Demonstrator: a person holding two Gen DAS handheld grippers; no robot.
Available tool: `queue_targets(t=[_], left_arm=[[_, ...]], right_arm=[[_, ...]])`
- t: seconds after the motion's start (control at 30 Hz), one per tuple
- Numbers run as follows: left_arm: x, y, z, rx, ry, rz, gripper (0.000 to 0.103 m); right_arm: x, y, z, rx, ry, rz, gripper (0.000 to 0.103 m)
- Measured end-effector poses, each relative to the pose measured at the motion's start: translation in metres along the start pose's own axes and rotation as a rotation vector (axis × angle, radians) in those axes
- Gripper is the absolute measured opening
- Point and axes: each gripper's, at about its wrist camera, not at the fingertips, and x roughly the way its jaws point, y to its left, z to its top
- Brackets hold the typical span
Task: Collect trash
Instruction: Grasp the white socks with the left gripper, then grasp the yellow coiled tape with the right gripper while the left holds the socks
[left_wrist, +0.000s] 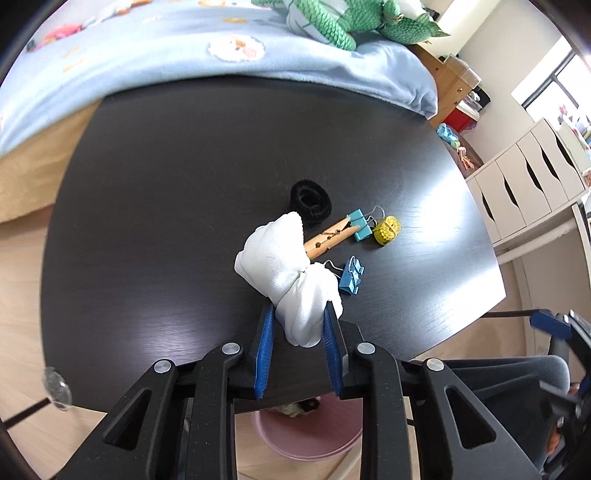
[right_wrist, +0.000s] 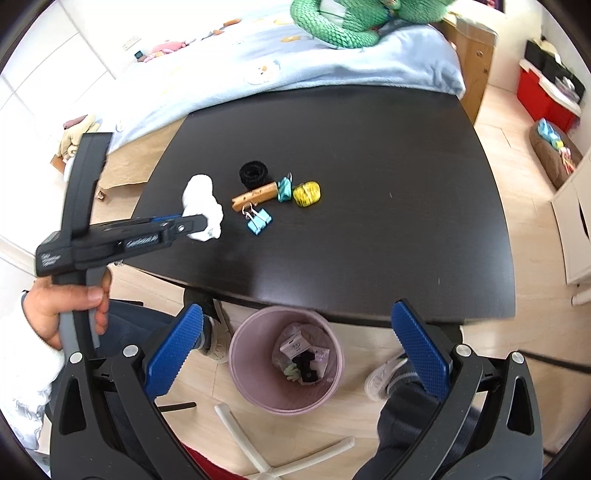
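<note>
Your left hand-held gripper (left_wrist: 300, 325) clamps the white tissue wad (left_wrist: 288, 269) on the bench (left_wrist: 166, 184). Your right hand-held gripper (right_wrist: 295, 350) is wide open above the pink bin (right_wrist: 258, 387).

Bare dark table (right_wrist: 369, 221) surrounds the central clutter; clothespin (left_wrist: 328, 238) and 2 binder clips (left_wrist: 351, 275) crowd the tissue wad (left_wrist: 291, 273).

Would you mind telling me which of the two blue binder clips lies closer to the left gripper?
The binder clip beside the white wad, just right of the white wad that the left gripper grips. The other clip lies farther off, between the clothespin and yellow roll.
</note>
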Motion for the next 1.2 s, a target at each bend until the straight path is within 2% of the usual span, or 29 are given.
queue_targets(t=[0.4,0.67,0.9,0.93,1.0,1.2], left_arm=[[-0.022,0.0,0.003,0.04,-0.042,0.013,0.025],[-0.022,0.003,0.002,0.037,-0.044,0.008,0.025],[-0.023,0.01,0.001,0.032,-0.041,0.014,0.025],[-0.023,0.011,0.001,0.031,-0.042,0.015,0.025],[-0.023,0.013,0.0,0.032,-0.041,0.017,0.025],[-0.019,0.017,-0.001,0.029,-0.031,0.02,0.025]], right_arm=[[0.039,0.008,0.058,-0.173,0.01,-0.011,0.1],[0.076,0.013,0.088,-0.302,0.061,-0.031,0.1],[0.11,0.014,0.098,-0.379,0.134,-0.019,0.099],[0.113,0.014,0.099,-0.384,0.141,-0.016,0.097],[0.121,0.013,0.1,-0.397,0.171,-0.007,0.08],[0.137,0.008,0.106,-0.406,0.208,-0.016,0.059]])
